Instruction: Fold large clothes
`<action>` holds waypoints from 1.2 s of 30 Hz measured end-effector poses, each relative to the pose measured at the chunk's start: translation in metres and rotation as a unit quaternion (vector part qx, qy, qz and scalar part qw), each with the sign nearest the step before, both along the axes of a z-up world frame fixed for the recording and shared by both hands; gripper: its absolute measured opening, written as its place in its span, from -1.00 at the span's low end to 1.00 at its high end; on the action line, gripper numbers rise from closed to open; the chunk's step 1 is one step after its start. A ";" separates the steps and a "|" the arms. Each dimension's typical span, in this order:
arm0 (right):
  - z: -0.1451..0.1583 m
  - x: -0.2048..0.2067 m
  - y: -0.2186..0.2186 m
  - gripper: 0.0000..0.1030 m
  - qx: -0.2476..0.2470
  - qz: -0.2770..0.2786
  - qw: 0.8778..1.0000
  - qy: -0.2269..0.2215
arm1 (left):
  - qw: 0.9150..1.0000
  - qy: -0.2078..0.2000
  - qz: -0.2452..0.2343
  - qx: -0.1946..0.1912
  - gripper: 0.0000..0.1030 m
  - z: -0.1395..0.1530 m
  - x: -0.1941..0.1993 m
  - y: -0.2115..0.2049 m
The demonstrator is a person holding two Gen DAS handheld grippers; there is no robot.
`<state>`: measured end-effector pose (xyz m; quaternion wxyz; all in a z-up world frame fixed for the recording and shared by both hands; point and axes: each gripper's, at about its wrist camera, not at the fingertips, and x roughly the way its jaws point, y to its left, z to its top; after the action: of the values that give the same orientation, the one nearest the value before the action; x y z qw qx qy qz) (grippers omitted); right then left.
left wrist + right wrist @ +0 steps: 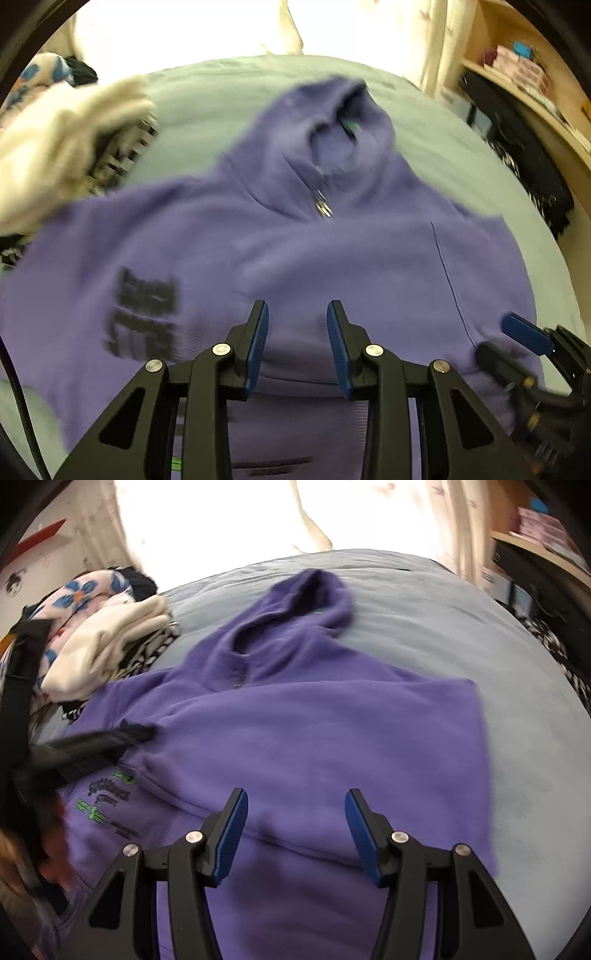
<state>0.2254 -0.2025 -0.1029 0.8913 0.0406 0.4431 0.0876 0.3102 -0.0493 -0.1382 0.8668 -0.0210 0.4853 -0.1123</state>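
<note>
Purple fleece fills most of both views: a zip-neck hoodie [295,236] lies spread on a pale blue-grey bed cover [461,147], its hood [343,110] pointing toward the far edge and its short metal zip pull [323,206] lying just below the collar opening. One sleeve is folded across the body, its cuff edge running just ahead of the fingers in the right wrist view, so the right side of the garment ends in a straight, squared edge. Dark lettering with small green marks [107,801] is printed on the cloth at the near left; the blur keeps it from being read. The left gripper [297,343] hangs over the lower part of the hoodie with its blue pads parted a little and nothing between them, only fabric lying beneath. The right gripper [297,834] stands wider apart, likewise empty, above the folded sleeve; its blue tip also shows at the right edge of the left wrist view. A heap of other clothes [110,642] sits at the left of the bed, touching the hoodie's shoulder: cream knit on top, a black-and-white patterned piece under it, a flowered white and blue one behind. Bright curtains [461,528] hang behind the bed, washed out by light, and a wooden shelf [524,85] with boxes stands at the right.
</note>
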 end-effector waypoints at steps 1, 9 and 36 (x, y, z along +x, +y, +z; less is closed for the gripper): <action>-0.002 0.000 0.004 0.07 -0.006 0.005 1.000 0.000 | 1.000 0.017 -0.001 -0.003 -0.39 -0.009 0.002 -0.005; -0.031 -0.010 -0.071 0.11 -0.007 -0.060 0.997 0.057 | 0.999 0.031 -0.013 -0.010 -0.38 -0.020 0.001 0.006; 0.022 -0.093 -0.073 -0.14 0.020 -0.117 0.991 0.064 | 0.999 -0.021 0.019 0.018 0.43 0.060 -0.096 0.023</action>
<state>0.1321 -0.2752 -0.0810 0.8644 0.1156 0.4892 -0.0106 0.2142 -0.0266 -0.0782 0.8791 -0.0122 0.4682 -0.0880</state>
